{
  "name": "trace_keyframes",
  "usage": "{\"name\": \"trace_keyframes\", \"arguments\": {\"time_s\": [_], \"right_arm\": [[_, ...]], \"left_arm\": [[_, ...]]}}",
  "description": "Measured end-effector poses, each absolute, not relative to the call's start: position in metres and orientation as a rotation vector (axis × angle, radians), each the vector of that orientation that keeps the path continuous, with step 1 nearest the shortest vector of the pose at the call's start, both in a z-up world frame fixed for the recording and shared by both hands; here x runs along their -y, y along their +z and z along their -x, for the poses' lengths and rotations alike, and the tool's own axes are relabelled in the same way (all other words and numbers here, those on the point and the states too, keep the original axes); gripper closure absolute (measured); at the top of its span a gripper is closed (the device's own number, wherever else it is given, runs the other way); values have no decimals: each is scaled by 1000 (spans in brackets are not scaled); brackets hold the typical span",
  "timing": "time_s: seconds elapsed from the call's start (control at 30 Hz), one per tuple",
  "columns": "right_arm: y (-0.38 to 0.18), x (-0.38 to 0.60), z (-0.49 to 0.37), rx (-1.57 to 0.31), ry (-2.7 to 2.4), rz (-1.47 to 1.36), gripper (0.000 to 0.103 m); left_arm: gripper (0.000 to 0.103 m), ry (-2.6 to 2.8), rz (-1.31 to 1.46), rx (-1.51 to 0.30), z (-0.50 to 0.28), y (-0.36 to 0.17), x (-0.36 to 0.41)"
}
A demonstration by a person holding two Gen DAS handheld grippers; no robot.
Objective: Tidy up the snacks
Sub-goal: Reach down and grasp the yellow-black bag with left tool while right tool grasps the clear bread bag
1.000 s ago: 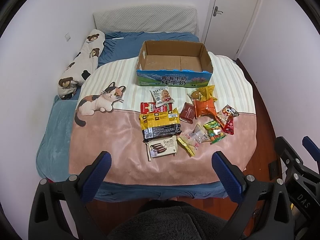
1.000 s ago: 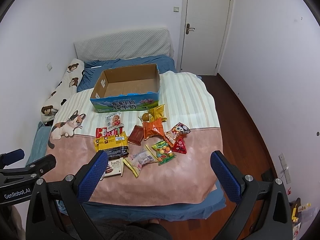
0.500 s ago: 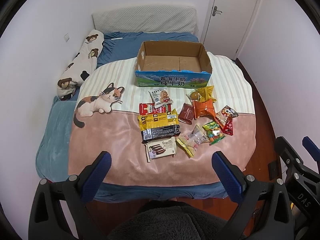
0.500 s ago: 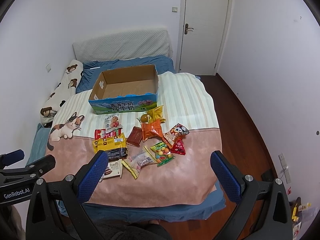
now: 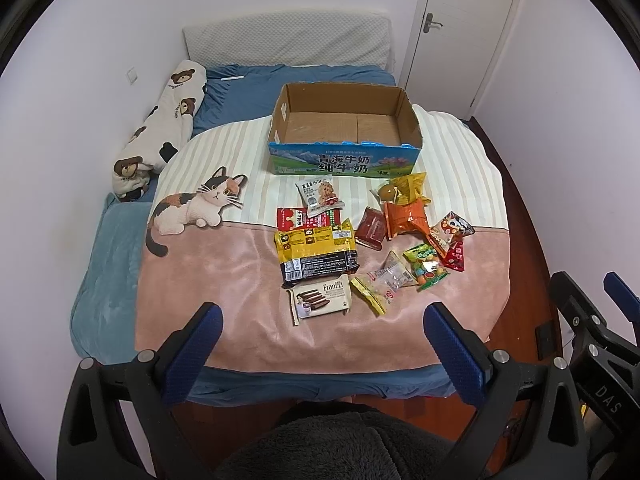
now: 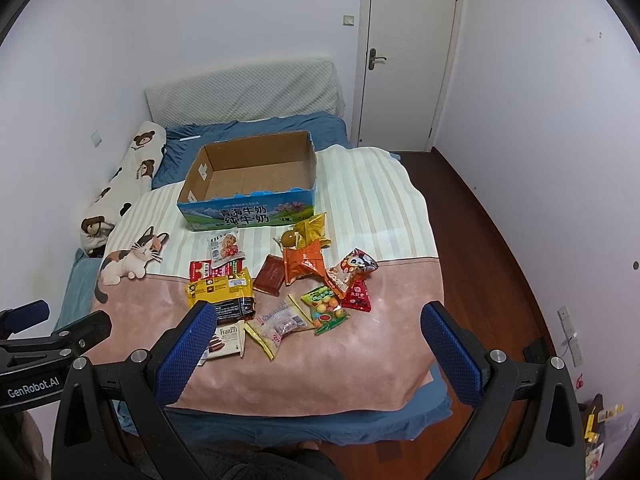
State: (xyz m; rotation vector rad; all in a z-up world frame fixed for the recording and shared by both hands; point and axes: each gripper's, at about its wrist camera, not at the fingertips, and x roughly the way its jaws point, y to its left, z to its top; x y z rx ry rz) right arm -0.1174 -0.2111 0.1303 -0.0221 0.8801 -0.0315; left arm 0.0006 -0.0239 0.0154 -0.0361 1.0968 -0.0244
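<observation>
**Snacks spread on the bed, box empty**

Left to right: the left tool [image 5: 320, 320] hangs wide open and empty above the near edge of the bed [image 5: 112, 248]. The snack packets [image 5: 320, 248] lie scattered on the plush cat-print blanket [image 5: 224, 304], just in front of the open cardboard box [image 5: 344, 160], which holds nothing. The right tool [image 6: 316, 320] is likewise spread apart, empty.

Probably best to start with the nearest flat pack, the Franzzi wafer box [image 5: 320, 302]: stiff card, easy to pinch by an edge. The crinkly foil and clear film pouches are slippery and thin; grip them at a puffed seam, since soft fleece gives under pressure.
</observation>
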Motion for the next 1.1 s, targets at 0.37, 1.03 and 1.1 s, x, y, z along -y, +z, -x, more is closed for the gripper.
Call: {"name": "trace_keyframes", "arguments": {"time_s": [0.37, 1.03, 1.1], "right_arm": [[103, 216, 102, -957, -22, -68, 0], [-190, 200, -36, -1448, -102, -618, 5], [-209, 198, -45, -1445, -126, -658, 12]], "left_arm": [[0, 39, 48, -1101, -29, -5, 20], [0, -235, -563, -1266, -184, -222, 24], [0, -281, -611, -1258, -191, -235, 30]]}}
